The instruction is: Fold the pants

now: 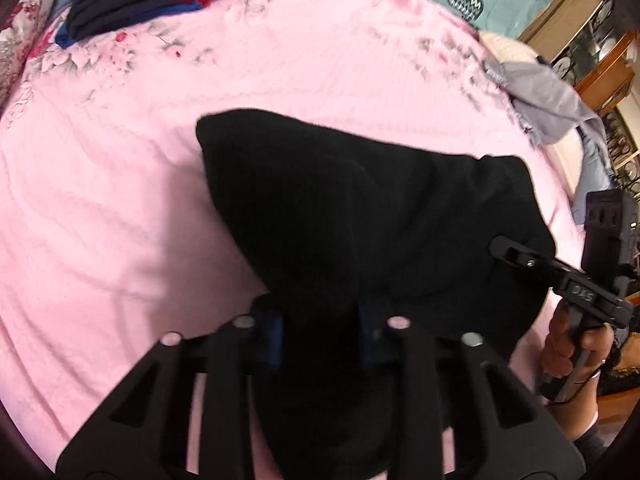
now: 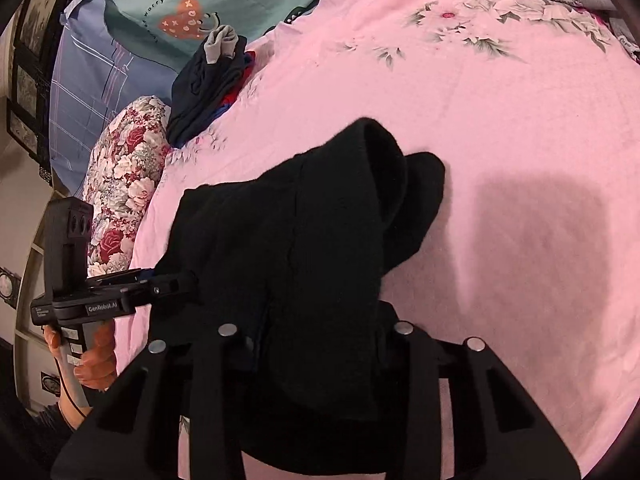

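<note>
While angled downward, both grippers, left gripper [image 1: 320, 332] and right gripper [image 2: 316, 344], pinch the black pants [image 1: 360, 216].

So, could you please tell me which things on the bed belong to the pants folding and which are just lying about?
Belongs to the job:
- black pants
- left hand-held gripper, clamped on them
- right hand-held gripper, clamped on them
- pink bedsheet, the work surface

Just lying about:
- dark clothes pile
- grey garment
- floral pillow

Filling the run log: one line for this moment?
step: fold | left hand-held gripper: shut on black pants | right hand-held gripper: shut on black pants | surface: pink sheet
</note>
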`<state>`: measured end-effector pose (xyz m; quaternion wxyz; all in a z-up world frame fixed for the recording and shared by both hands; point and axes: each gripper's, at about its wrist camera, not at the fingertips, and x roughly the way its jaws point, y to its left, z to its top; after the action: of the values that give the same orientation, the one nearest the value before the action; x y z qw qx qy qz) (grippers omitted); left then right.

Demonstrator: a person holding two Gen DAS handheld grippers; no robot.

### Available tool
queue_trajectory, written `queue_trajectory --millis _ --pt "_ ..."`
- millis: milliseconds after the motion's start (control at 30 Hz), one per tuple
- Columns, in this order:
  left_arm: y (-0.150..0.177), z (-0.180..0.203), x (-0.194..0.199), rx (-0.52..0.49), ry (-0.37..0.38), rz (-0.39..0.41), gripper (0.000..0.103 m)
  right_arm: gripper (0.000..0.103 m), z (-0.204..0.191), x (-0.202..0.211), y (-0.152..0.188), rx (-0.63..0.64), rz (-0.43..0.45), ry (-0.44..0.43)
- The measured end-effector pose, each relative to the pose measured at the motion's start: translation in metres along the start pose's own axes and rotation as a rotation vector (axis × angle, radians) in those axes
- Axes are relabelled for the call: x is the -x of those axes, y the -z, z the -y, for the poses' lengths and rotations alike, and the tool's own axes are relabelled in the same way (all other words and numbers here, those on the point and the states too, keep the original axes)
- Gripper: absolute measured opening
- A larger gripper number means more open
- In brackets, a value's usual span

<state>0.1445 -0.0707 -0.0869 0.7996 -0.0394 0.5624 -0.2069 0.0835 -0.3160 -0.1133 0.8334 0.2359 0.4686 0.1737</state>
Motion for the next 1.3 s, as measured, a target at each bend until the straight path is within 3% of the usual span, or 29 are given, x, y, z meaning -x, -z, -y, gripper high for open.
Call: queue_trajectory --millis 200,467,600,767,833,900,933,1000,1067,1167,1233,1300 --pt "0.003 0.009 0.042 -0.042 0.018 0.087 0.021 0.032 -0.040 0.030 -0.006 0.083 0.061 -0.025" --pt "-0.034 -0.027 0.129 0.015 -0.054 0.340 0.022 0.032 -0.137 0.049 -0.065 0.324 0.156 -0.073" --pt "-0.064 -0.067 0.137 0.087 -0.125 0.412 0.022 0.032 -0.173 0.018 -0.110 0.389 0.203 -0.113" --pt "-0.093 -0.124 0.101 0.190 -0.223 0.400 0.022 0.032 -0.191 -0.060 -0.146 0.440 0.230 -0.107" --pt "-0.098 -0.146 0.070 0.227 -0.270 0.358 0.024 0.034 -0.188 -0.098 -0.151 0.467 0.224 -0.046" --pt "-0.095 -0.163 0.042 0.251 -0.352 0.295 0.042 0.038 -0.176 -0.140 -0.154 0.471 0.175 0.070" --pt "-0.093 -0.171 0.031 0.263 -0.383 0.274 0.050 0.046 -0.166 -0.161 -0.157 0.440 0.123 0.135" --pt "-0.086 -0.175 0.031 0.266 -0.417 0.313 0.074 0.061 -0.144 -0.188 -0.162 0.357 0.043 0.246" --pt "-0.081 -0.176 0.037 0.277 -0.459 0.325 0.083 0.072 -0.136 -0.182 -0.163 0.359 0.082 0.255" --pt "-0.074 -0.181 0.045 0.325 -0.416 0.324 0.082 0.072 -0.138 -0.169 -0.157 0.426 0.103 0.333" --pt "-0.069 -0.172 0.053 0.326 -0.431 0.324 0.082 0.072 -0.141 -0.161 -0.151 0.445 0.114 0.406" --pt "-0.059 -0.155 0.067 0.307 -0.450 0.348 0.090 0.072 -0.152 -0.146 -0.137 0.490 0.169 0.485"
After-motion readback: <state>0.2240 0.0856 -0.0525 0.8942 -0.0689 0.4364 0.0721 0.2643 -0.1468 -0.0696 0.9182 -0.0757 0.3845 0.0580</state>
